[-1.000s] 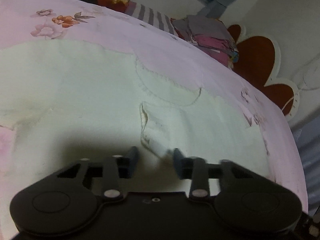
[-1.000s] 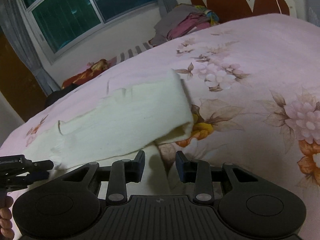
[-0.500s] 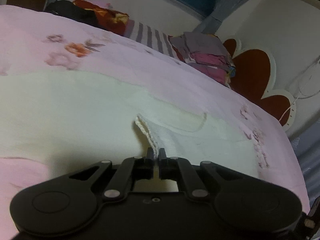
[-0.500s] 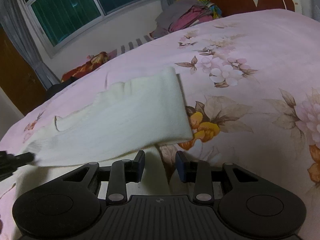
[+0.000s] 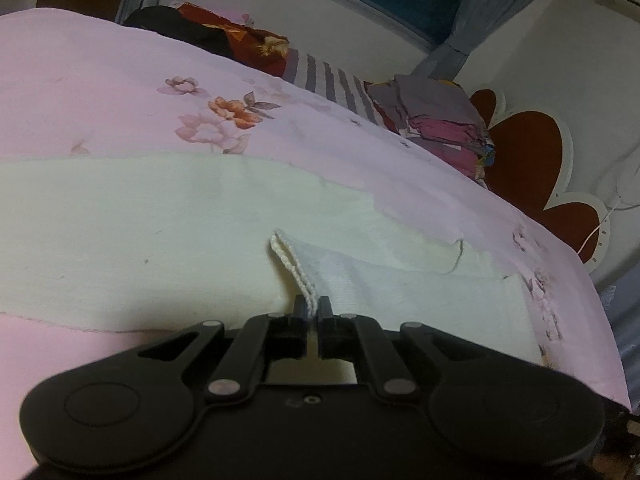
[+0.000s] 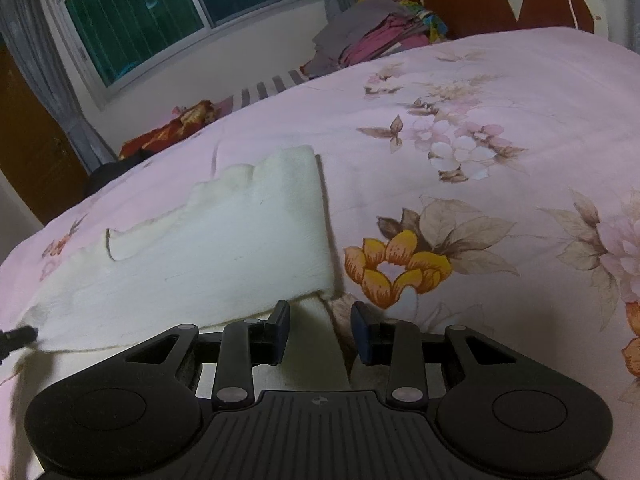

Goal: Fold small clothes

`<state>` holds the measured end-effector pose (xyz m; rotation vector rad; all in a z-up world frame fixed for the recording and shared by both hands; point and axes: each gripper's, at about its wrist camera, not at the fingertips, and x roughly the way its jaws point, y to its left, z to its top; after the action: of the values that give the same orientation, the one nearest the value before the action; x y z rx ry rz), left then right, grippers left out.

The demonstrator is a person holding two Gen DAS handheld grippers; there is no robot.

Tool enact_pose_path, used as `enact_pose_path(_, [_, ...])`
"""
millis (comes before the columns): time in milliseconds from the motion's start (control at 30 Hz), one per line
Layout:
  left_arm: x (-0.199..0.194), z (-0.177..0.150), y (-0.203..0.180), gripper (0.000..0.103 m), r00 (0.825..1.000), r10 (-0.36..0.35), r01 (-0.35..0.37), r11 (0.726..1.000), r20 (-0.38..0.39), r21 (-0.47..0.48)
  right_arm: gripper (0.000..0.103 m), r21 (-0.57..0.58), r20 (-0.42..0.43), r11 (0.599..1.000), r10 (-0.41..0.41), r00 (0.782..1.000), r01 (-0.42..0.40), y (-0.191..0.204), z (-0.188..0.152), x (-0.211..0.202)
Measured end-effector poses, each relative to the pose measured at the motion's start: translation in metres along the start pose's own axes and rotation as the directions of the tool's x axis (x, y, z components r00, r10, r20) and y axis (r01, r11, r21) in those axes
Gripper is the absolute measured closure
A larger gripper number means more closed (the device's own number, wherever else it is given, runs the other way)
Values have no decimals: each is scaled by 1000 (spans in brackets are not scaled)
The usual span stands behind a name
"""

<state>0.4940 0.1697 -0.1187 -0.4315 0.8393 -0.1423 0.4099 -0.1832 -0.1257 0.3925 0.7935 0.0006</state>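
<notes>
Left wrist view, lower centre: left claw [image 5: 311, 307], fingers pressed together on the stitched hem of a cream garment [image 5: 160, 216], which spreads across the middle of the frame on a pink floral bedspread [image 5: 100, 92]. Upper right: folded clothes pile [image 5: 440, 120] beside a red headboard [image 5: 528, 152]. Right wrist view, lower centre: right claw [image 6: 320, 320], fingers parted, holding nothing, poised over the garment's near edge; the garment lies left of centre. Right half: bedspread flowers, one orange bloom [image 6: 394, 268] just right of the garment.
</notes>
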Motion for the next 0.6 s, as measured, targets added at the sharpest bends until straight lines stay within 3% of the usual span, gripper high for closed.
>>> enact_pose_path(367, [-5,-6,8,99,1000,23,-23,1000,13,-17,70,4,15,1000,10,1000,-10,-3,5,-5])
enact_pose_path(400, [-4,-6,8,99,1000,24,-24,1000,11,-16,74,5,20,1000,14,1000,-14,-4,6,-7])
enact_pose_path(433, [-4,-6,8,99,1000,26,-25,1000,9,-15,87,6,24,1000,20,1000,-20,-4,7,-7])
enact_pose_path(467, [-3,-6,9,99,1000,28,-28,999,7,-16,93,6,23,999,31,999,-31,-5,8,-7])
enact_pose_path(600, [1,-8,10,99,999,41,-41,999,-1,-15,93,2,35,999,41,999,-41,-2,11,-1])
